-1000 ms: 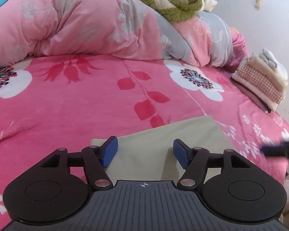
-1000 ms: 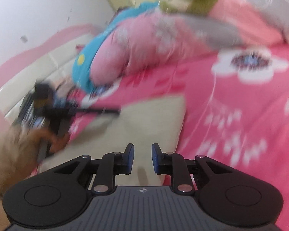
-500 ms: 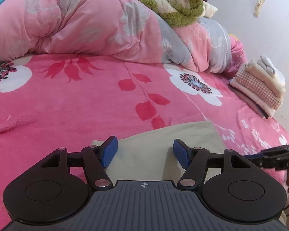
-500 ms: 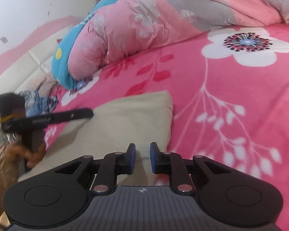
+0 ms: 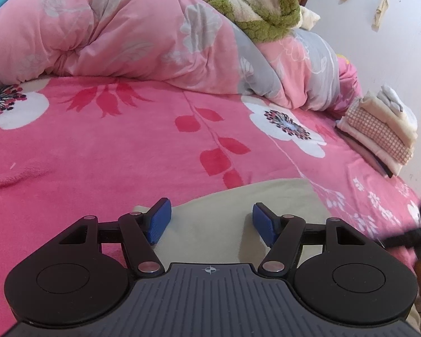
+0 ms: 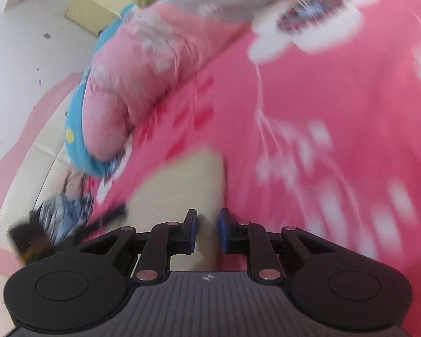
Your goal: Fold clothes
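At the far left of my left wrist view, a puffy pink quilt with grey and white flowers [image 5: 132, 36] is heaped along the back of the bed, and a green and cream fleece blanket [image 5: 252, 2] lies on top of it. Below them spreads the bright pink bedsheet with red leaves and white blossoms [image 5: 98, 146]. My left claw [image 5: 212, 223] hangs above the folded beige cloth [image 5: 238, 202] that lies flat on the sheet at the near edge of the bed; its blue pads stand well apart, with nothing gripped between them. Further right, a stack of folded cream and checked clothes [image 5: 379, 134] sits at the bed's edge beside the white wall.

My right wrist view is blurred. The same beige cloth [image 6: 182, 185] lies ahead and to the left of my right claw [image 6: 207, 230], whose blue pads are close together with a narrow gap and hold nothing. The cloth's right edge sits just beyond the pads. My left claw appears as a dark smear [image 6: 70, 230] at the far left.
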Tool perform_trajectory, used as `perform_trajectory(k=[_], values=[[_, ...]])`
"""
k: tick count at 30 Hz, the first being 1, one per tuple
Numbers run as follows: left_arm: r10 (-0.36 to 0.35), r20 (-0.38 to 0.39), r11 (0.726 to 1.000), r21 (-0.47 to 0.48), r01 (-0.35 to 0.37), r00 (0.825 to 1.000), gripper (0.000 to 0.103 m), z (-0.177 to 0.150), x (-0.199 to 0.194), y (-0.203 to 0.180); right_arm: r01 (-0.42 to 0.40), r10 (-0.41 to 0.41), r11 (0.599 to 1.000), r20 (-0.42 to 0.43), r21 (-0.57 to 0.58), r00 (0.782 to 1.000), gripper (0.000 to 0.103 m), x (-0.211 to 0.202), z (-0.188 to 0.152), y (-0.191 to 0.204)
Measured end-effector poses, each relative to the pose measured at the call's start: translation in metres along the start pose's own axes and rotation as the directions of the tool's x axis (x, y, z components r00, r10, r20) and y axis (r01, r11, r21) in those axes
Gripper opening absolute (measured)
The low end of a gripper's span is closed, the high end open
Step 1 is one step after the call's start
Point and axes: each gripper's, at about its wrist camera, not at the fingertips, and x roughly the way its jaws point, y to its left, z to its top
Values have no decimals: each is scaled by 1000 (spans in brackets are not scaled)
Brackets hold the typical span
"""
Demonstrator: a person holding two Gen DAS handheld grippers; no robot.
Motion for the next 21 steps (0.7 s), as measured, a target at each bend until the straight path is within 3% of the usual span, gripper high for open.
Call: perform_trajectory(k=[4,7,9,12,14,16,18,21], values=[[6,-4,1000,13,-6,1000,66,3,-3,-2,-51,53,998,-40,43,998,20,-36,-44,-5],[28,24,1000,-12,-28,999,73,7,-24,-7,68,-67,989,8,-129,998,20,-55,-42,29],[23,71,999,-34,-20,997,79,4,-48,-11,99,-81,965,85,-241,993,20,-63,-37,59],[21,94,999,-39,-17,995,81,-9,-80,-18,16,26,945,123,-327,992,20,-59,-36,91],[24,82,999,-49,-20,996,81,-25,-98,-23,0,30,939,83,-344,996,20,-43,-47,99],[35,68,998,-62,-31,997,81,-41,-113,-27,21,-17,944,15,-329,1000,20,-31,-69,94],[57,74,995,-90,-50,996,81,-59,-130,-28,52,-53,957,3,-286,999,20,-35,-100,88],[67,114,984,-173,-47,991,82,-77,-154,-22,35,-31,951,19,-306,999,20,-65,-124,91]])
